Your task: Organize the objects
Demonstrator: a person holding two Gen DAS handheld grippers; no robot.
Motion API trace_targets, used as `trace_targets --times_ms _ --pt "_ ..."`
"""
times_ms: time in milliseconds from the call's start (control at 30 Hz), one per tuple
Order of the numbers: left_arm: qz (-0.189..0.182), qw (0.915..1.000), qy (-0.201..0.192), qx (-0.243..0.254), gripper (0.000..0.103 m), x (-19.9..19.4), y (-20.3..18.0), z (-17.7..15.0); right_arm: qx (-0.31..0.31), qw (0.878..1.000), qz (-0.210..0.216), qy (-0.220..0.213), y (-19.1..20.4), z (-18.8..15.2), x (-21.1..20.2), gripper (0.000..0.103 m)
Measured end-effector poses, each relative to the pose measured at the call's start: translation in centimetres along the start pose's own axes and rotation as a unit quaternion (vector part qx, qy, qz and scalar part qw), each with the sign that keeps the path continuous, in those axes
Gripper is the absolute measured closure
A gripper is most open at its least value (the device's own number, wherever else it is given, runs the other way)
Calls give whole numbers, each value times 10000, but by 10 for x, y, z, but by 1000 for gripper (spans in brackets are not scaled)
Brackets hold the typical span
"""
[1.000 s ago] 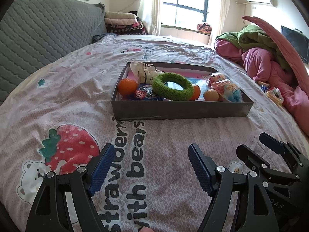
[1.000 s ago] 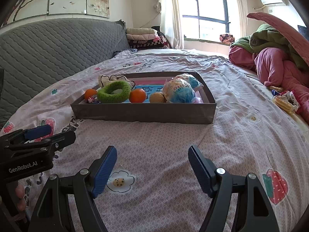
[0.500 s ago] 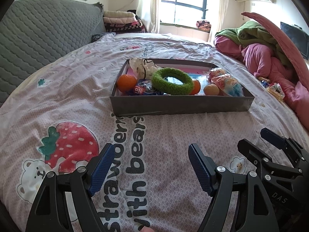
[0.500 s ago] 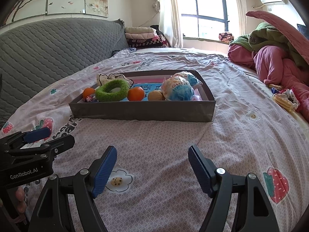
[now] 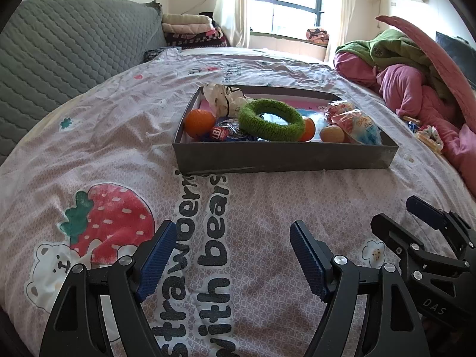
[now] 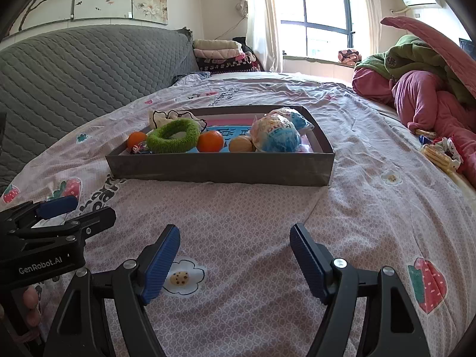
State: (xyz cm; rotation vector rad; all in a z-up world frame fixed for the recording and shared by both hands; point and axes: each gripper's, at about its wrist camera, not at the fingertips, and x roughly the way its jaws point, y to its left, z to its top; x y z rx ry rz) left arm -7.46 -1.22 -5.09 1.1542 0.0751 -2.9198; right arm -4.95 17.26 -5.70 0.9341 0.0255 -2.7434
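Across the bed (image 5: 267,208), we are hovering both empty, open claws, left claw (image 5: 229,255) and right claw (image 6: 235,255), facing the tray (image 6: 220,168) straight ahead, well apart.

We are listing a bed (image 6: 267,223) in a pink strawberry-and-bear sheet; lying directly on it are a shallow grey box (image 6: 220,169) mid-bed, heaped pink and green bedding (image 6: 422,89) at its right edge, and folded blankets (image 6: 220,52) at its far end.

You get bright daylight from the window (image 6: 315,20), which blows out to white glare. Both views stay sharp, but fisheye curvature bends the bed (image 5: 267,202) and darkens the corners.
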Motion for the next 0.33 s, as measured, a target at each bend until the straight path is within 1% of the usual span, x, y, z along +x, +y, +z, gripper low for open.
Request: trace_targets --times_ms 333 --pt "-78 9999 -56 56 24 -2 -3 -1 -3 10000 -9 58 0 0 2 27"
